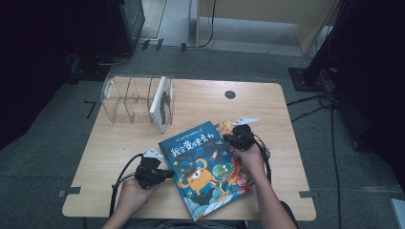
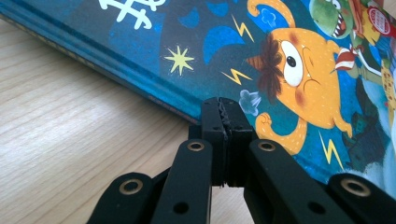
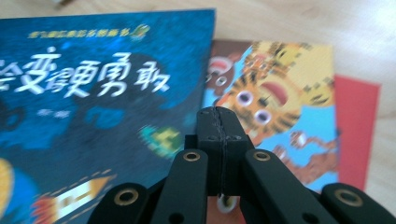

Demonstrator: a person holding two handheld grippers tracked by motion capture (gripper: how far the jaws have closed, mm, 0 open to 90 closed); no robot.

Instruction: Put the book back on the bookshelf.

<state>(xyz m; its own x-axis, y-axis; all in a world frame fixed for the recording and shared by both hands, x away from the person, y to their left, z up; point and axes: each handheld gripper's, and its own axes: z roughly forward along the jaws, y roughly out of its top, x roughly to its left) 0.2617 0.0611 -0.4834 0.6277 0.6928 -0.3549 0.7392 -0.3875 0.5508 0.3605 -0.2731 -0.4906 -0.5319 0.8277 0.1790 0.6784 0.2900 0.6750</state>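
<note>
Blue book (image 1: 205,169): long axis runs diagonally on tabletop (image 1: 114,138), hiding books beneath; my left hand-held gripper (image 1: 165,174) and right hand-held gripper (image 1: 229,138) clenched, empty.

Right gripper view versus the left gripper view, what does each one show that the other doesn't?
Right gripper view: a tiger book and a red book under the blue book, plus the blue book's white title. Left gripper view: the blue book's spine edge and its orange one-eyed monster. Both: the blue book on the wooden table, with shut black jaws in front.
</note>
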